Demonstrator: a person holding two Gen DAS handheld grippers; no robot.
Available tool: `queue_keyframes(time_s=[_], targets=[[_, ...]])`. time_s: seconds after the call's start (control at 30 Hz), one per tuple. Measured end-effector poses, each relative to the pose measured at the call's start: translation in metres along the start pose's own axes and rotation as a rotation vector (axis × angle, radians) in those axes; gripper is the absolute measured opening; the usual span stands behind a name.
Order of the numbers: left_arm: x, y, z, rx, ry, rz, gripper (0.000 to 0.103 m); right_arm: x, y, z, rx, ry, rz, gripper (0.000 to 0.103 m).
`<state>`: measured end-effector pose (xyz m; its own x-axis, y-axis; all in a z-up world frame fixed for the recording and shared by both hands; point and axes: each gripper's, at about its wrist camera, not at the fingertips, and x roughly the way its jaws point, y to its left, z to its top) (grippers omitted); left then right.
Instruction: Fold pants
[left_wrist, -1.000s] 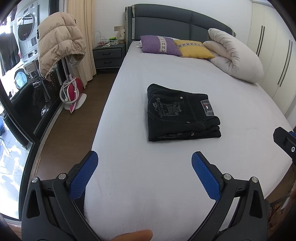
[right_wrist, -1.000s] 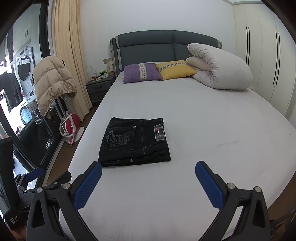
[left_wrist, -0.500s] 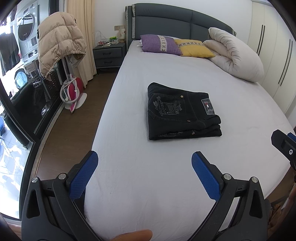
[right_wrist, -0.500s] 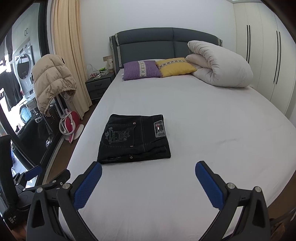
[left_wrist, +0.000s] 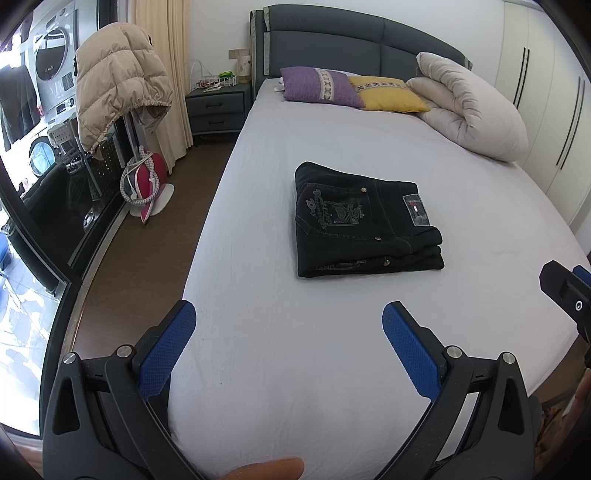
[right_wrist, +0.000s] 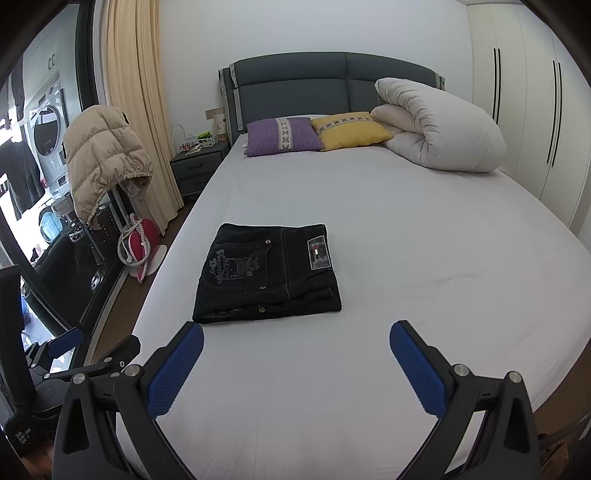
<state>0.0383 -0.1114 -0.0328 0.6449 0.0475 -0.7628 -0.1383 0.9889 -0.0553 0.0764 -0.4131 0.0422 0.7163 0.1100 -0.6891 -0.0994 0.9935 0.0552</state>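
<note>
Blue-padded fingers (left_wrist: 168, 350) of both grippers spread wide, holding nothing.

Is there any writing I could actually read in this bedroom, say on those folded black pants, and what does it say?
"Valentino" then "D&V", roughly: pale embroidery on the pocket of the pants, letters uncertain.
Waistband patch: a small red, white and dark mark, no letters legible.
Anything on the nightstand is too small to read.

Black claws (left_wrist: 288, 325), blue textured pads (left_wrist: 410, 350)
</note>
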Motion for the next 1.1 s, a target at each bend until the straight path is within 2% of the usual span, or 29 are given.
queue_keyframes(time_s=[1.1], targets=[[0.0006,0.0037,-0.0024,0.005,0.005,0.002,0.103,0.0052,-0.0036,-0.0027,-0.001,0.008,0.003,0.103]])
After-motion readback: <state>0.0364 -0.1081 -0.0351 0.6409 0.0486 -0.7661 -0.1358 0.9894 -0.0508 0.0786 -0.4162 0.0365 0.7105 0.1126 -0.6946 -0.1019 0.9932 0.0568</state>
